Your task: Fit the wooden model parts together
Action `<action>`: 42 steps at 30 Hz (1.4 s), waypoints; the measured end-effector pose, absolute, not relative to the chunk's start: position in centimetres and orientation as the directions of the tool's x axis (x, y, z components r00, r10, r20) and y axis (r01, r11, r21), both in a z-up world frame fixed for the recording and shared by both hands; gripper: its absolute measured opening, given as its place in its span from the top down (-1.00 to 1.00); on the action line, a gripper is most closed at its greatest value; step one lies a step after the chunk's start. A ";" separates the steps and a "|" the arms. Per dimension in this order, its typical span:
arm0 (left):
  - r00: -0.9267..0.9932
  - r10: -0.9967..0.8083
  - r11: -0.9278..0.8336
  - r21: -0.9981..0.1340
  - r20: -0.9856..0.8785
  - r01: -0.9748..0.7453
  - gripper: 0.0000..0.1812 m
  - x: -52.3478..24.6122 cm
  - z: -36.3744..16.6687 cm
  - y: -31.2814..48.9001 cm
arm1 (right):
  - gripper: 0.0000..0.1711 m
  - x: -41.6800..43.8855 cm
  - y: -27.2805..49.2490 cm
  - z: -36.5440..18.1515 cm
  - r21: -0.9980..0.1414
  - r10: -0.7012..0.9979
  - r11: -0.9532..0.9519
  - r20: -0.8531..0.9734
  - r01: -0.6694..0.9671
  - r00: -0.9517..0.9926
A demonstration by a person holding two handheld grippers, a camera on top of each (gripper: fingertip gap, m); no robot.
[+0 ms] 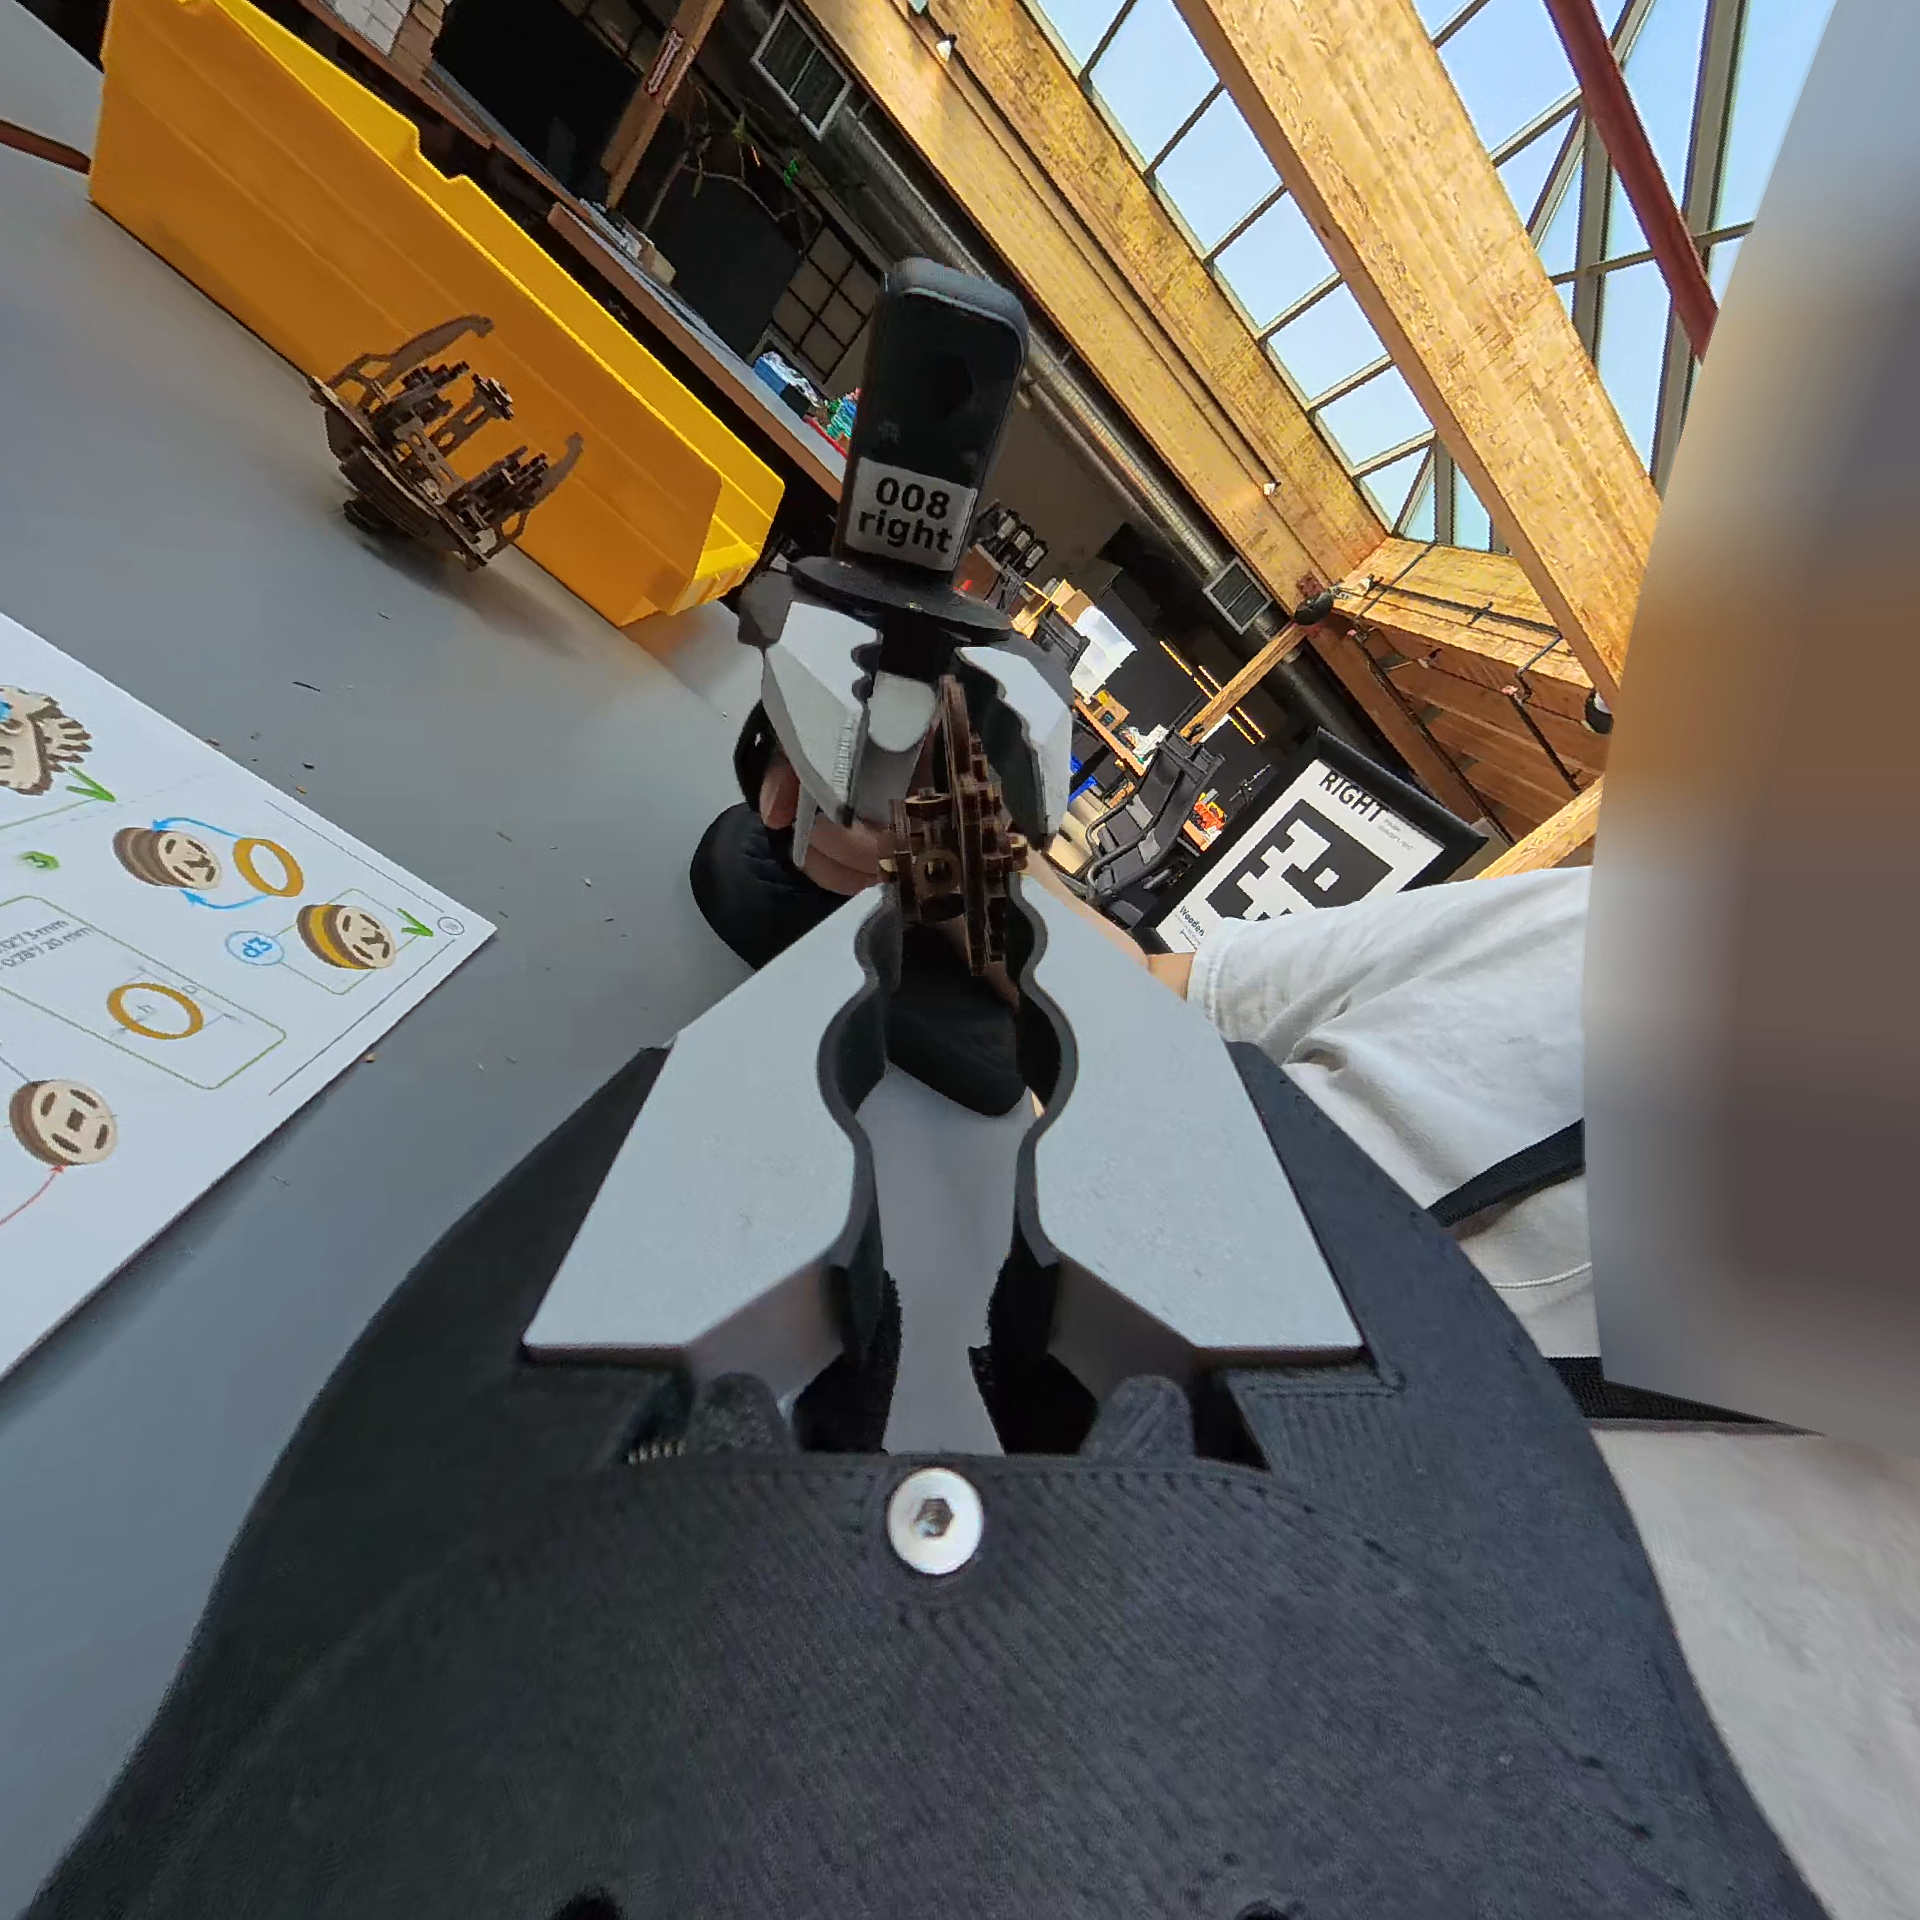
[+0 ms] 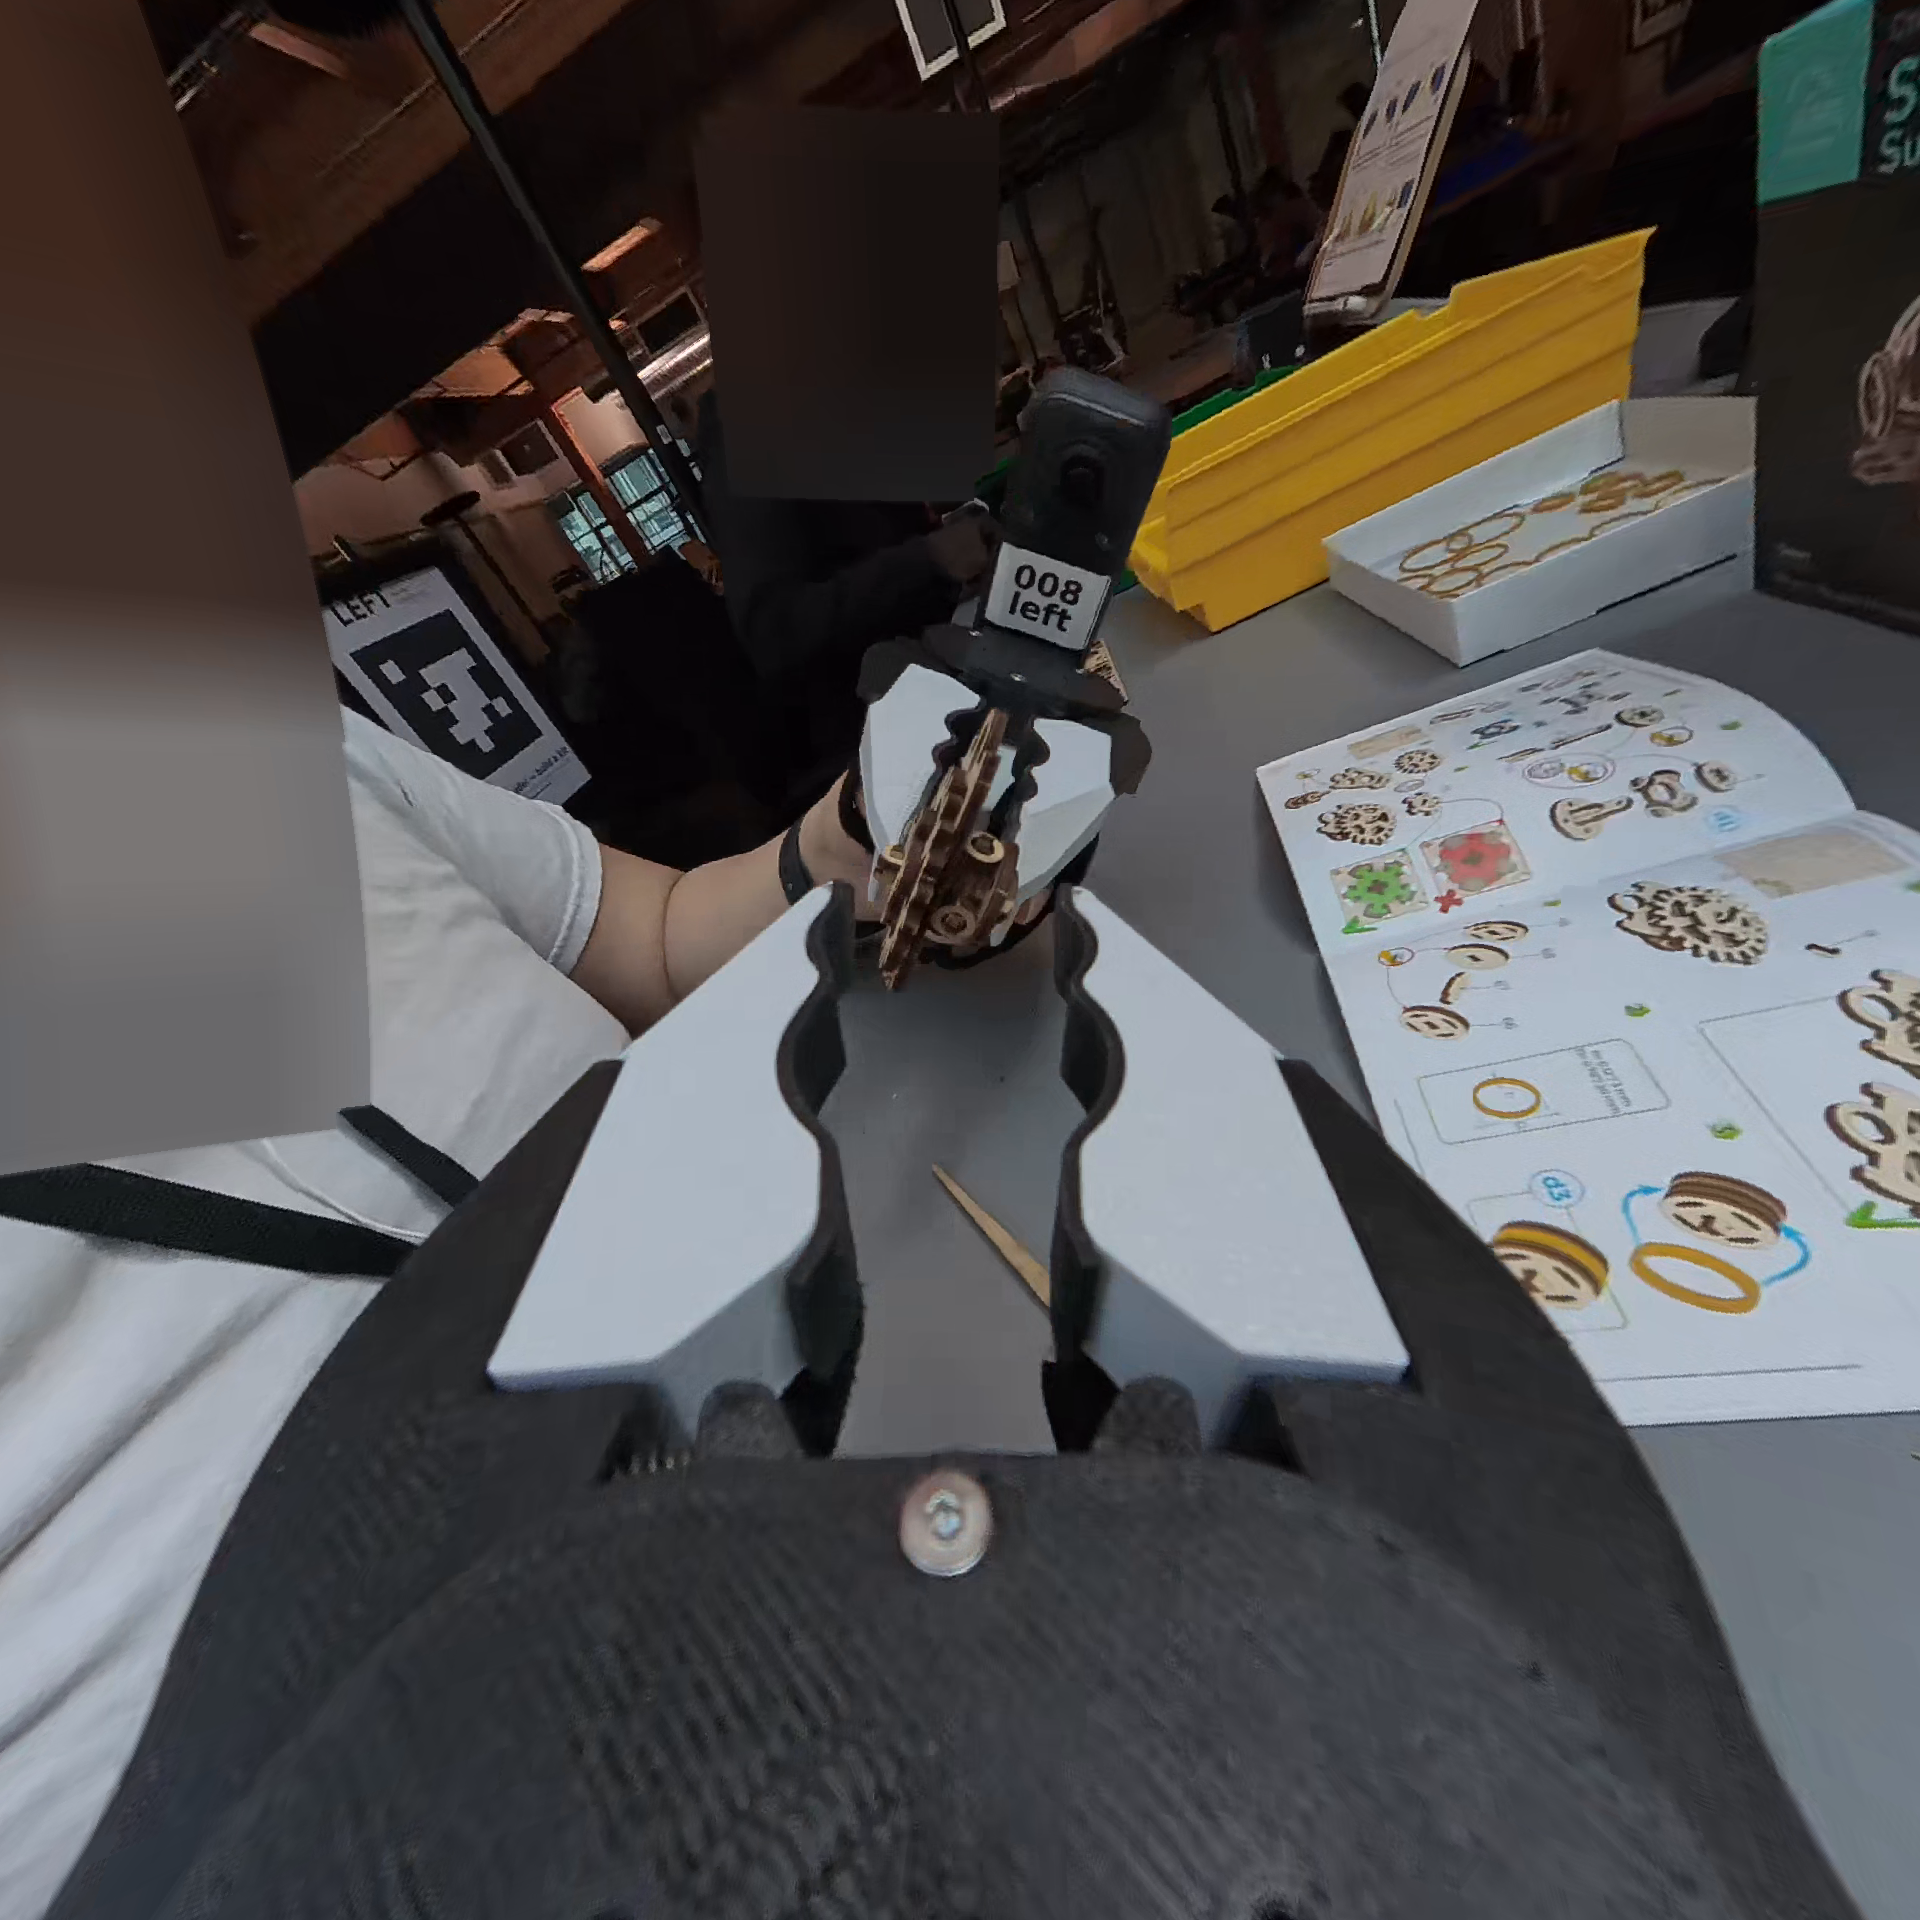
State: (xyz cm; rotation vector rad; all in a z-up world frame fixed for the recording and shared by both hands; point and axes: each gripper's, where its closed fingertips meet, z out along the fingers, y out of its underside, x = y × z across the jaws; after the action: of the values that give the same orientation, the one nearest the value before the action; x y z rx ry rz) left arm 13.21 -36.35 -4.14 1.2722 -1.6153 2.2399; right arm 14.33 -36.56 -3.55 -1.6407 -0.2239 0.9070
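Risk: the work is held in the air above the counter (image 2: 1195,935), so a released part would fall to it. The right tool (image 2: 951,920) stands wide open and holds nothing, its tips on either side of the wooden gear assembly (image 2: 940,862). In my judgement, closing off-centre could snap thin teeth or lever the assembly out of the left tool (image 1: 951,914), which is clamped on it.

Pose: the tools meet tip to tip, the left one angled upward. A loose wooden stick (image 2: 992,1236) lies on the counter below.

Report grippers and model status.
Left gripper shut on brown toothed wooden gear assembly. Right gripper open, tips at it. Thin wooden stick on grey table below, not obstructing.
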 end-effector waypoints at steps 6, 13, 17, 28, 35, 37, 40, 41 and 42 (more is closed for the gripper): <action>-0.634 -0.415 -0.370 -0.758 0.652 -0.537 0.81 13.2 -5.1 -36.6 | 0.76 14.0 -36.3 -4.7 -0.791 0.553 -0.434 -0.611 -0.431 0.566; -0.530 -0.820 -0.122 -0.971 0.216 -0.207 0.38 14.6 -3.7 -32.5 | 0.78 15.9 -35.4 -5.0 -0.715 0.452 -0.416 -0.699 -0.562 0.555; -0.389 -0.887 0.257 -0.966 -0.248 0.027 0.70 13.9 -1.9 -33.1 | 0.78 17.0 -35.1 -5.0 -0.707 0.395 -0.367 -0.707 -0.604 0.588; -0.236 -0.812 0.539 -0.841 -0.534 0.050 0.80 15.3 -3.2 -35.9 | 0.77 16.8 -34.8 -4.5 -0.763 0.351 -0.303 -0.646 -0.571 0.678; -0.213 -0.795 0.572 -0.819 -0.568 0.049 0.92 15.6 -3.4 -35.8 | 0.78 16.1 -34.7 -4.3 -0.785 0.357 -0.289 -0.619 -0.548 0.699; -0.210 -0.791 0.577 -0.815 -0.575 0.061 0.93 15.5 -3.3 -35.9 | 0.78 16.1 -34.8 -4.2 -0.781 0.362 -0.283 -0.625 -0.557 0.692; -0.212 -0.788 0.579 -0.813 -0.578 0.065 0.93 15.4 -3.4 -35.9 | 0.78 16.2 -34.8 -4.1 -0.767 0.366 -0.283 -0.641 -0.575 0.674; -0.216 -0.789 0.577 -0.815 -0.575 0.061 0.93 15.5 -3.5 -35.9 | 0.78 16.2 -34.8 -4.2 -0.765 0.364 -0.287 -0.644 -0.576 0.673; -0.219 -0.791 0.574 -0.817 -0.571 0.057 0.94 15.5 -3.6 -35.8 | 0.78 16.2 -34.8 -4.3 -0.765 0.360 -0.290 -0.644 -0.575 0.675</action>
State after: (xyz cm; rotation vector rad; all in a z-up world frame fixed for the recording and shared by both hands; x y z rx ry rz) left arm 15.50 -35.83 -3.56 1.4098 -3.5984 1.9763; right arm 16.21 -34.78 -4.28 -1.6265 0.1787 0.9208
